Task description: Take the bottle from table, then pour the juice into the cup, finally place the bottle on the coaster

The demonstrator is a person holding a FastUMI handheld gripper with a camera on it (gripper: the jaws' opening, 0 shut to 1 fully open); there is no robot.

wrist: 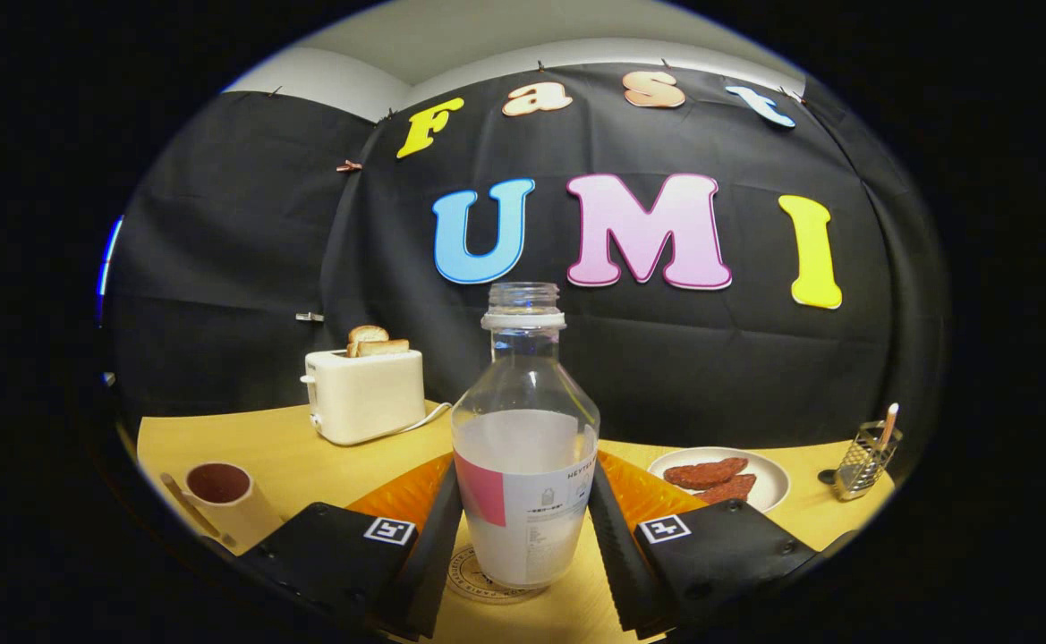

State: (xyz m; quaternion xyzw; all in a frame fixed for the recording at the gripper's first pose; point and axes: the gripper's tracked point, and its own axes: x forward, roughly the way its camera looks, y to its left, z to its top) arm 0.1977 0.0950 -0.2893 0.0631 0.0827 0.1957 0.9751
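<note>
The tongs [525, 546] clasp the uncapped bottle [525, 447], standing upright on the coaster [478, 581]; cup [223, 492] at nine o'clock; only release seems left.

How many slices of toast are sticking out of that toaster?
2. Both slices of toast poke out of the top of the toaster, side by side, beyond the bottle that stands between the gripper fingers. More may be hidden inside.
</note>
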